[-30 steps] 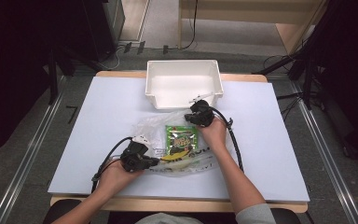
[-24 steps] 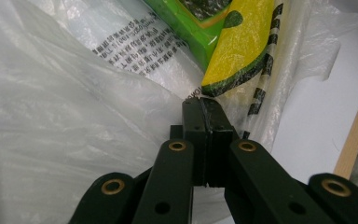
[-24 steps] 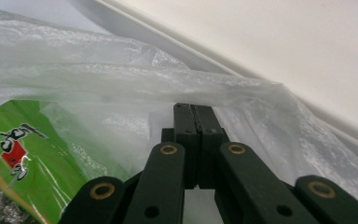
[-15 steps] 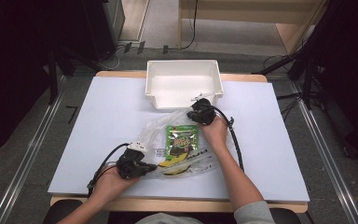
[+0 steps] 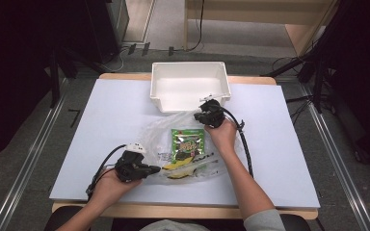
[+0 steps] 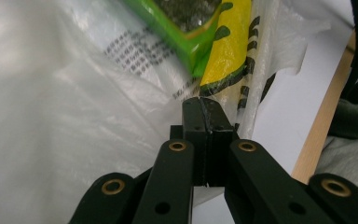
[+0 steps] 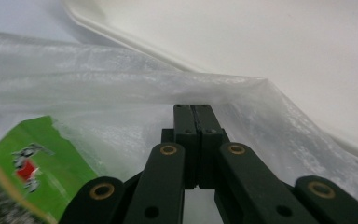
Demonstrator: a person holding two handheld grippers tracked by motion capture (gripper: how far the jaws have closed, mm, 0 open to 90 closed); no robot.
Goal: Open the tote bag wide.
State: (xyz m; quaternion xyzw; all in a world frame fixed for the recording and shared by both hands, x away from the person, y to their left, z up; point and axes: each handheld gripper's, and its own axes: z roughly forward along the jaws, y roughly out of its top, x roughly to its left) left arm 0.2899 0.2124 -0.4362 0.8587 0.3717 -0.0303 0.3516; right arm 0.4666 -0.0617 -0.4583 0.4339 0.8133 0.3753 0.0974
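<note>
High view. A clear bag (image 5: 185,147) lies flat at table centre, its long axis running from 7 o'clock to 1 o'clock. Inside it sit a green packet (image 5: 188,142) and, at the packet's 6 o'clock, a yellow packet (image 5: 179,168). The left gripper (image 5: 150,170) holds the bag's near-left edge; the right gripper (image 5: 203,115) holds the far edge, just in front of the white bin (image 5: 191,86). The bin lies at 12 o'clock from the bag, so the right gripper is the nearer one to it. Any lift toward the bin appears to depend on both grips keeping the bag between them.

Left gripper view. The jaws are closed together, pinching a fold of bag film (image 6: 74,116) at the tips. The green packet (image 6: 186,28) and yellow packet (image 6: 228,51) lie at 12 o'clock from the tips, both cut off by the top edge.

Right gripper view. The jaws are closed on the film (image 7: 121,93), which rises to a ridge at the tips. The bin (image 7: 261,46) wall stands at 1 o'clock; the green packet (image 7: 37,163) lies at 8 o'clock, blurred. How much film is caught cannot be made out.
</note>
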